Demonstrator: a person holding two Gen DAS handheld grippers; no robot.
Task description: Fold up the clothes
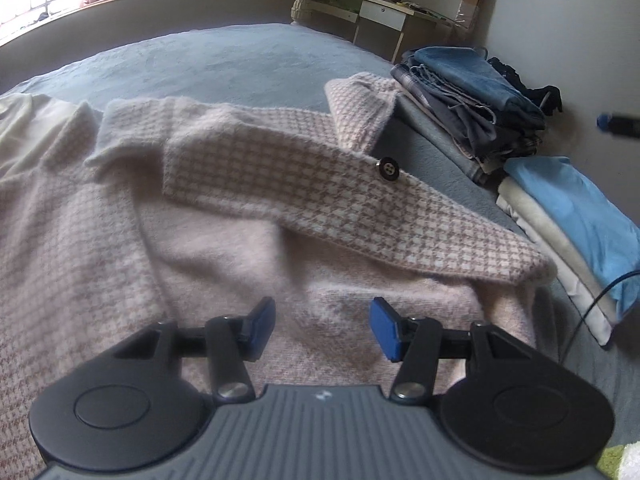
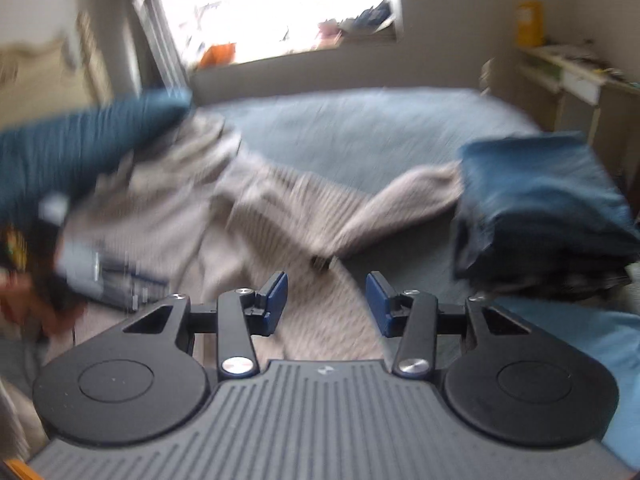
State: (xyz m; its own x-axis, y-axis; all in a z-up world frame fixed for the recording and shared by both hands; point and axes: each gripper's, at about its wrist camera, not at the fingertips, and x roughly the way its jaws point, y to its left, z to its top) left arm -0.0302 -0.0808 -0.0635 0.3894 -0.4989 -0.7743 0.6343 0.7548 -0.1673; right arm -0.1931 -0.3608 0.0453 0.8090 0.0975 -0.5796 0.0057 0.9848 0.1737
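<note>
Spread across the lower and middle part of the left wrist view lies a fuzzy pink-and-white houndstooth wool coat (image 1: 224,216), its nap soft and slightly blurred, resting on a grey-blue plush bedspread (image 1: 224,60). One sleeve or lapel flap of the coat crosses the frame from centre toward the right, its woven check sharper there, and a small round dark button (image 1: 387,168) sits on its upper edge. At the upper right of that frame stands a stack of folded denim and dark grey garments (image 1: 472,108), creased and layered, and just below it a flatter pile of folded light blue and cream cloth (image 1: 568,216). The left gripper (image 1: 323,326) hovers over the coat's pale body, jaws spread wide with blue rubbery pads showing, nothing between them. A pale wooden counter (image 1: 376,2) with white drawers stands against the far wall at the top of the frame. The right wrist view is heavily motion-blurred; the coat shows as a pale rumpled mass across the centre, with a dark blue folded stack (image 2: 548,204) at the right. The right gripper (image 2: 327,304) likewise has its jaws wide apart and empty, above the coat's lower edge. At the left edge a blurred teal sleeve (image 2: 80,140) reaches in.
</note>
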